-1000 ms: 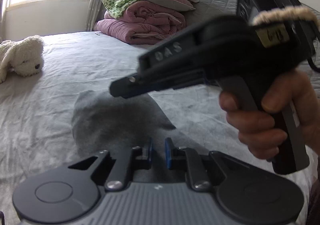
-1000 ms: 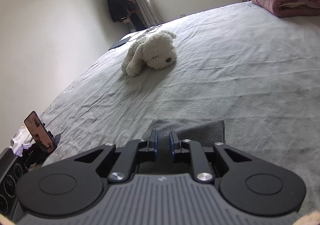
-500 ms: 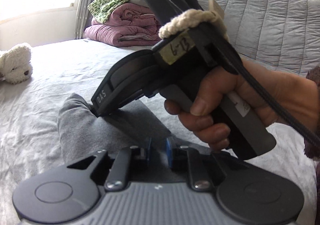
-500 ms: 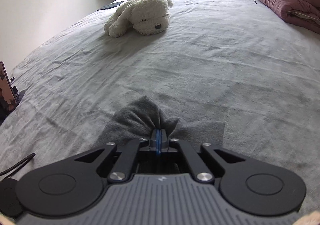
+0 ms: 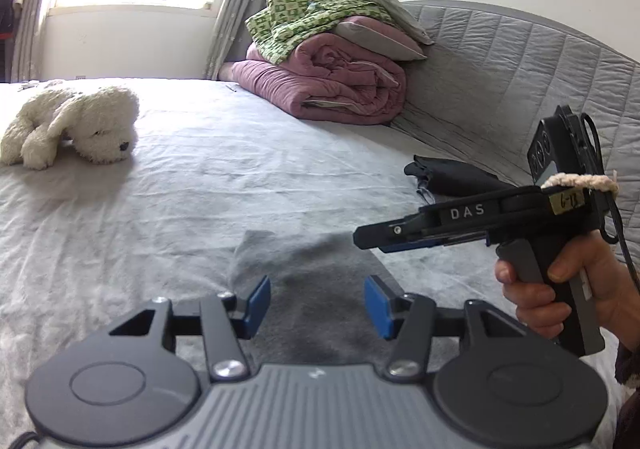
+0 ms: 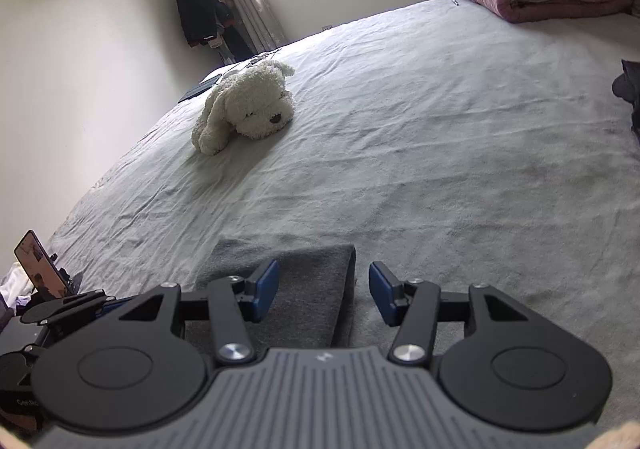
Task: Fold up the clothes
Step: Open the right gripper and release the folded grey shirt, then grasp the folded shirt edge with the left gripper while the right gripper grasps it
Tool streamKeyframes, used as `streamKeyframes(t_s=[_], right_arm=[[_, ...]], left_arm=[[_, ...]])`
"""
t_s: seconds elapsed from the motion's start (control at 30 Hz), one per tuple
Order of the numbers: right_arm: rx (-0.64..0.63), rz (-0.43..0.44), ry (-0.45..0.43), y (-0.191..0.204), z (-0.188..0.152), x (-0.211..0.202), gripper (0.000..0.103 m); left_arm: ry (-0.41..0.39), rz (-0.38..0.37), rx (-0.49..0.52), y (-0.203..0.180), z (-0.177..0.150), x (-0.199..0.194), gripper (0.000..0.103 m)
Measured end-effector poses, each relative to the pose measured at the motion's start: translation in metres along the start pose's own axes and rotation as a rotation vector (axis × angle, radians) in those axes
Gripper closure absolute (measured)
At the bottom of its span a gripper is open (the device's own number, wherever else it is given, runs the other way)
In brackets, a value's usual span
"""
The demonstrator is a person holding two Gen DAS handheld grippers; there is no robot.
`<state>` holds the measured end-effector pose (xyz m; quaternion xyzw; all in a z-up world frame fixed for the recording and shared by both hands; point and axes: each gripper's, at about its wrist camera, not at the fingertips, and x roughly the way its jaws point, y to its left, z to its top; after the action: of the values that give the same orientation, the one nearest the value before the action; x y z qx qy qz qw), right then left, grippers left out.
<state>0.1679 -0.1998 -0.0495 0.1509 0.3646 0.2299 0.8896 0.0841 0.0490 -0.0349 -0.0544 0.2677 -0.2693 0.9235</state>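
Here the folded grey cloth lies on the bed, well short of the toy dog. Both claws, left and right, gape empty above it. It looks soft, limp, probably light; a corner edge suits gripping.

Black right gripper marked "DAS", blue pads, silver screws, bare-skinned hand, yellow label
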Motion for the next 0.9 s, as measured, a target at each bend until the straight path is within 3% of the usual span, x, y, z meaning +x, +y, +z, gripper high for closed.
streamKeyframes(t_s=[0.2,0.23,0.33,0.47,0.6,0.8,0.9], right_arm=[[0.043,0.013,0.014,-0.009,-0.003,0.004,0.048],[0.04,0.016,0.006,-0.008,-0.002,0.002,0.048],[0.03,0.018,-0.012,-0.004,-0.001,-0.002,0.049],[0.011,0.011,-0.075,0.004,-0.003,-0.006,0.069],[-0.078,0.0,-0.123,0.017,-0.009,-0.001,0.08],[-0.197,-0.101,-0.043,0.018,-0.023,0.026,0.085],[-0.239,-0.12,-0.027,0.017,-0.026,0.03,0.086]], left_arm=[[-0.029,0.016,-0.044,0.011,0.007,-0.002,0.051],[-0.038,0.015,-0.058,0.014,0.01,-0.001,0.068],[-0.029,0.011,-0.073,0.019,0.015,0.015,0.099],[-0.04,0.026,-0.043,0.017,0.018,0.033,0.101],[-0.039,0.034,-0.022,0.015,0.016,0.049,0.101],[-0.036,0.099,0.125,-0.005,-0.005,0.071,0.102],[-0.033,0.105,0.146,-0.007,-0.009,0.074,0.102]])
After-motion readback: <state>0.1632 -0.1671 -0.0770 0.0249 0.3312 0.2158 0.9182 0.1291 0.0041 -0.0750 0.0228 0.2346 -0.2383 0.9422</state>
